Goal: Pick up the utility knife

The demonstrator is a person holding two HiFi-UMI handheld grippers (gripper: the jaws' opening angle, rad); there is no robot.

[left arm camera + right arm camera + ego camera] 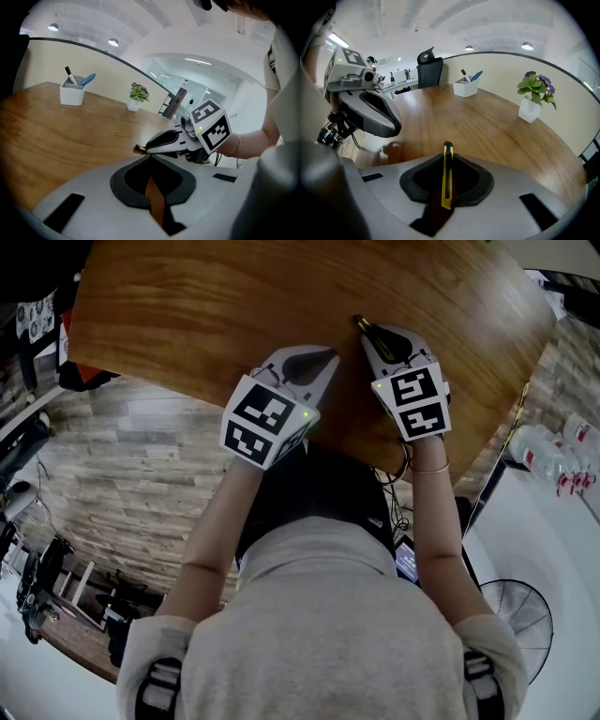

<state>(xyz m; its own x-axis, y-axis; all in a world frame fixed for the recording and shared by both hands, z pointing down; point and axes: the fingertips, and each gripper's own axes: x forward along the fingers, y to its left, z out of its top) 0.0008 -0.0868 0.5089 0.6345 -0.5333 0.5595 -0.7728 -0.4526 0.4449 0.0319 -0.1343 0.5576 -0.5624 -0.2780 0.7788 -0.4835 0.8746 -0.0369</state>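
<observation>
The yellow and black utility knife stands on edge between the jaws of my right gripper, which is shut on it. Its dark tip pokes out past the fingertips over the wooden table. In the left gripper view the same tip shows at the front of the right gripper. My left gripper hovers just to the left of the right one, over the table's near edge. Its jaws meet at the tip and hold nothing.
A white pen holder and a small potted plant stand at the table's far side. A black office chair is behind the table. On the floor to the right are a fan and bottles.
</observation>
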